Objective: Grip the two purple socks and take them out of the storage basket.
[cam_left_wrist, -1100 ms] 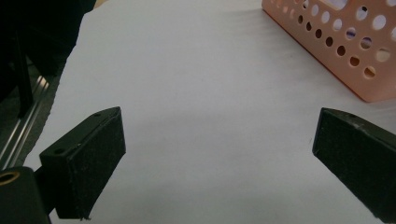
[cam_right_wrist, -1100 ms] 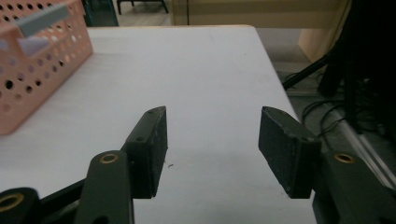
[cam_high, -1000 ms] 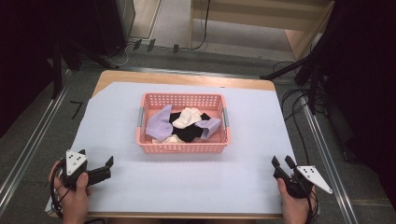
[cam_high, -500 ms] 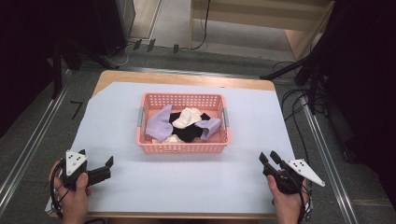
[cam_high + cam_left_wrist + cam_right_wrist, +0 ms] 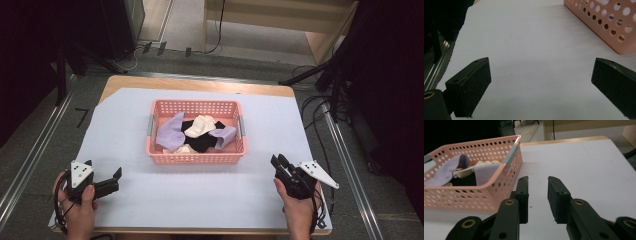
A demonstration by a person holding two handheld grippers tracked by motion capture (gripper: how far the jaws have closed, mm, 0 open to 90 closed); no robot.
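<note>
Right hand-held gripper (image 5: 280, 163) moved inward toward the basket (image 5: 195, 157) since a second ago, jaws just been closing, now a narrow gap with nothing between. Left hand-held gripper (image 5: 116, 176) hasn't shifted, jaws spread wide over bare white sheet (image 5: 200, 200). Basket sits mid-counter (image 5: 200, 84), between both (socks (image 5: 171, 134) piled inside: lilac, cream, black). Path from either gripper to basket unobstructed.

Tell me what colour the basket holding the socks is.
Pink; the basket shows best in the high view.

Pink perforated basket (image 5: 196, 157) of socks mid-table
</note>
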